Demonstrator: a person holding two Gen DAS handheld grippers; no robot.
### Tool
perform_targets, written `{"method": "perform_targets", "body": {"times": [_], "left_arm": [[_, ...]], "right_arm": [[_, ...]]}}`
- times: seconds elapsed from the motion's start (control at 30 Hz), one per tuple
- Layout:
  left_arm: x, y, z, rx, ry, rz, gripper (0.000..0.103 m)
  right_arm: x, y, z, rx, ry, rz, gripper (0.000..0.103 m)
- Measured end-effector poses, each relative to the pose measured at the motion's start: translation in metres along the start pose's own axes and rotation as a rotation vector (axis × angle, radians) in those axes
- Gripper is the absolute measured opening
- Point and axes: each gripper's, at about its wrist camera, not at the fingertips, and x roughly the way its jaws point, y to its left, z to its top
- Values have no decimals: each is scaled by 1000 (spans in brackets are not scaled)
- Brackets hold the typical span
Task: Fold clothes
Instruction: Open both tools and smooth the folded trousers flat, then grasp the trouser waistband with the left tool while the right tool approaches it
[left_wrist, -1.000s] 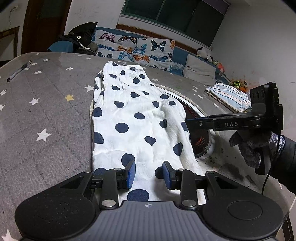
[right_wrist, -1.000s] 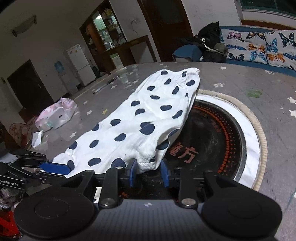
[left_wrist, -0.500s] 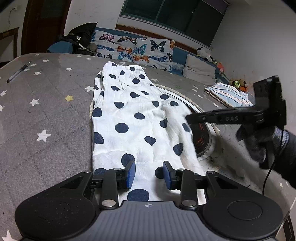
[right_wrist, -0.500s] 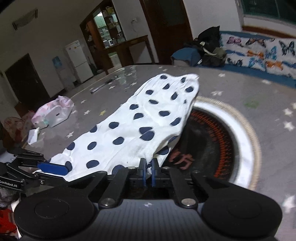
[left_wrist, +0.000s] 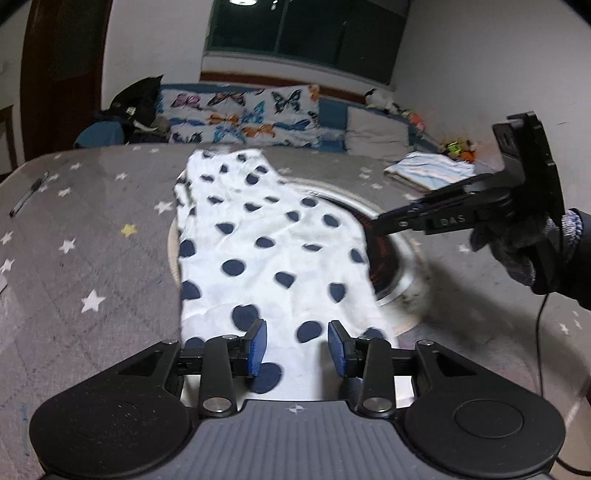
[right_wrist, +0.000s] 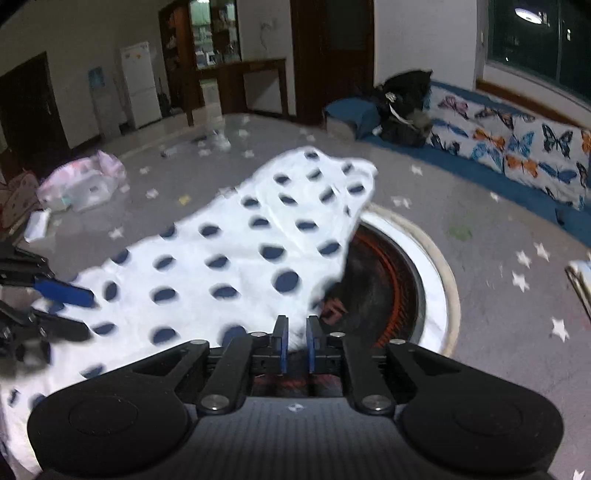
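The near hem of the polka-dot garment (left_wrist: 273, 254) passes out of sight under the left tongs (left_wrist: 297, 347) at the bottom of the left wrist view. In the right wrist view, the garment's lower left corner is cut off by the frame edge, and its edge near the right tongs (right_wrist: 294, 349) is smeared by motion blur. The round black insert (right_wrist: 380, 288) in the tabletop (right_wrist: 491, 306) is half covered by cloth; its orange characters are unreadable. The left tongs at that view's left edge are blurred and partly cut off.
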Motion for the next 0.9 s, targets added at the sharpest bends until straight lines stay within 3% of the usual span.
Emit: {"method": "perform_targets", "body": {"times": [0.07, 0.2, 0.37, 0.53, 0.7, 0.8, 0.9], "left_arm": [[-1, -7, -1, 19, -6, -33, 37], [-2, -22, -7, 61, 5, -92, 34], [1, -31, -24, 98, 50, -143, 34], [-9, -26, -28, 73, 39, -173, 34], [-29, -6, -17, 19, -46, -127, 34], [-28, 10, -18, -28, -38, -75, 34], [-22, 20, -27, -46, 1, -56, 30]], "right_arm": [[-1, 7, 2, -17, -1, -3, 27], [14, 24, 3, -26, 21, 30, 28], [37, 27, -5, -10, 75, 10, 33], [24, 36, -10, -8, 64, 4, 36], [5, 63, -15, -49, 44, 50, 43], [1, 80, -23, -67, 48, 95, 43], [1, 89, -36, -80, 76, 79, 44]]}}
